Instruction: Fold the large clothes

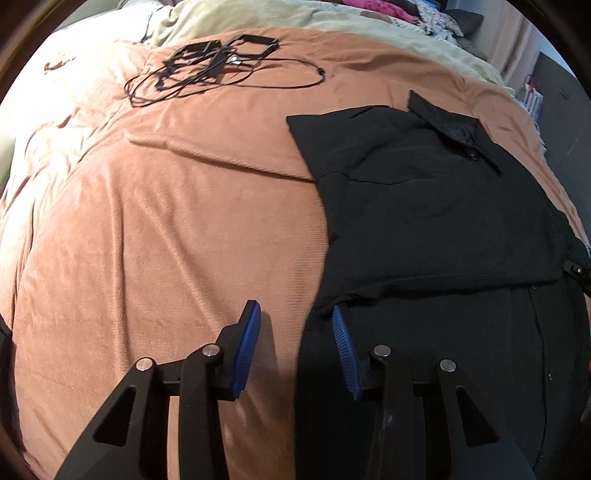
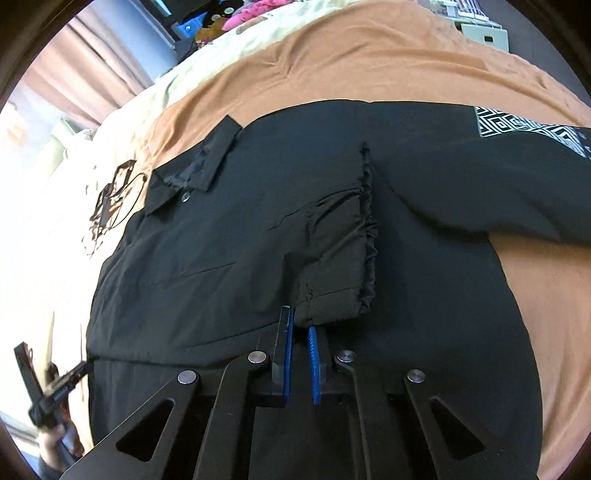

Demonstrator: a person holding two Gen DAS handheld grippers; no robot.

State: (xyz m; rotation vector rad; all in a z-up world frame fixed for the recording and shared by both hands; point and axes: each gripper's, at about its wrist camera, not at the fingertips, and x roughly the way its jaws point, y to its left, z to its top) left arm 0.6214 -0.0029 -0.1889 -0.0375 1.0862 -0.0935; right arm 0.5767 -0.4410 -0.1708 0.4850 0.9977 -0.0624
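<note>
A large black jacket [image 1: 436, 206] lies on an orange bedspread [image 1: 166, 229]. Its left sleeve is folded across the chest, with the gathered cuff [image 2: 365, 236] near the middle of the right wrist view. The collar [image 2: 207, 162] points to the upper left there. The other sleeve, with a black-and-white patterned patch [image 2: 517, 125], stretches out to the right. My left gripper [image 1: 295, 314] is open and empty, hovering over the jacket's left edge. My right gripper [image 2: 301, 321] is nearly shut, its blue pads [image 2: 288, 354] pinching the corner of the folded sleeve by the cuff.
A tangle of black cables and frames [image 1: 218, 62] lies on the bedspread beyond the jacket. A pale green blanket [image 1: 280, 18] and piled clothes [image 1: 388, 9] lie at the far side of the bed. The left gripper also shows at the lower left of the right wrist view [image 2: 55, 387].
</note>
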